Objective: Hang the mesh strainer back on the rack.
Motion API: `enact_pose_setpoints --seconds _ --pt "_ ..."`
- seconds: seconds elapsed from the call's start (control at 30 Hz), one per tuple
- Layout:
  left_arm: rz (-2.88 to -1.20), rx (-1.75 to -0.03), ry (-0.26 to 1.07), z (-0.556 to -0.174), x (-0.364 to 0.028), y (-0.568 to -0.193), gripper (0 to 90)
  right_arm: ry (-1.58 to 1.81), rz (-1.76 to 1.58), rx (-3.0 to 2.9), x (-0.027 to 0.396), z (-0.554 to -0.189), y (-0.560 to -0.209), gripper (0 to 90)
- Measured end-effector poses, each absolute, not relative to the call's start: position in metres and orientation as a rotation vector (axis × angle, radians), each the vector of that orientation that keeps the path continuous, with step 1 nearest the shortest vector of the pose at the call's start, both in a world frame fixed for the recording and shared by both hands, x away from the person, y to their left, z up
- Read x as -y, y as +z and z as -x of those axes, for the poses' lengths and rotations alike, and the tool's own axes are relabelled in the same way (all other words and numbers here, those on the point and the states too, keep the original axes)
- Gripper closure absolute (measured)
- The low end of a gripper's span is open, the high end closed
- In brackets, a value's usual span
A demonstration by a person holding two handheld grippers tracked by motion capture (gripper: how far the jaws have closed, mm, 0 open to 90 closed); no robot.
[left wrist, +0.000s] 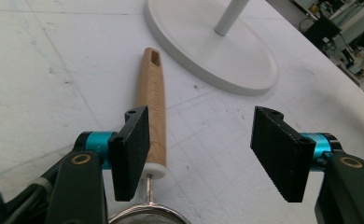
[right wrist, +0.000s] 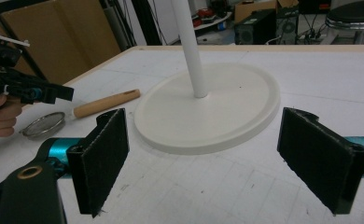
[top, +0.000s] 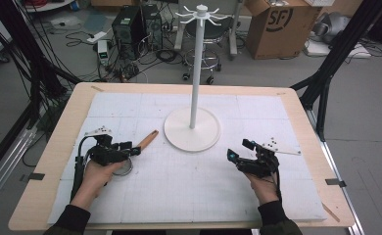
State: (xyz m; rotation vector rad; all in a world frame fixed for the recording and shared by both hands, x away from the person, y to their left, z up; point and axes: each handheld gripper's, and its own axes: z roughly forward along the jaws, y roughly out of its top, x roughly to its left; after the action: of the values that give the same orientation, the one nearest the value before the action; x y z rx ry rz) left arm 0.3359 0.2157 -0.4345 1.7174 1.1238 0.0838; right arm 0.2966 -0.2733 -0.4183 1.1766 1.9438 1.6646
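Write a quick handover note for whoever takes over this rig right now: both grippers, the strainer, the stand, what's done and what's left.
Left gripper: jaws open, nothing gripped, over the wooden handle of the strainer.
Right gripper: open, empty, facing the white stand.
Strainer lies flat on the white mat, left of the stand's base; its handle has a slot at the end.
Done: nothing hung on the stand's top hooks.
Left: probably grip the handle, lift, hang it there.

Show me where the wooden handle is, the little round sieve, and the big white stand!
wooden handle (left wrist: 153, 100), left gripper view, middle of the wood.
sieve (right wrist: 43, 124), right gripper view, its mesh bowl.
white stand (top: 179, 131), high view, bare left part of its round base.
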Motion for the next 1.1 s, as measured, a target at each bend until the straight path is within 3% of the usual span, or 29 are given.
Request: enact_pose_setpoints --seconds 0.47,0.67,0.9,1.1 --pt "-1.812 -1.235 0.070 -0.358 -0.223 -0.447 44.4 1.662 -1.173 -1.947 0.273 -0.297 -0.419 15.4" --pt "-1.851 -1.203 0.042 -0.357 -0.216 -0.449 47.4 1.660 -1.178 -1.948 0.273 -0.297 -0.419 15.4" --pt "-1.903 -1.182 0.038 -0.354 -0.212 -0.450 59.4 1.657 -1.174 -1.948 0.273 -0.298 -0.419 15.4" --pt "-1.969 -1.166 0.139 -0.351 -0.206 -0.448 66.8 1.655 -1.179 -1.952 0.272 -0.297 -0.419 15.4"
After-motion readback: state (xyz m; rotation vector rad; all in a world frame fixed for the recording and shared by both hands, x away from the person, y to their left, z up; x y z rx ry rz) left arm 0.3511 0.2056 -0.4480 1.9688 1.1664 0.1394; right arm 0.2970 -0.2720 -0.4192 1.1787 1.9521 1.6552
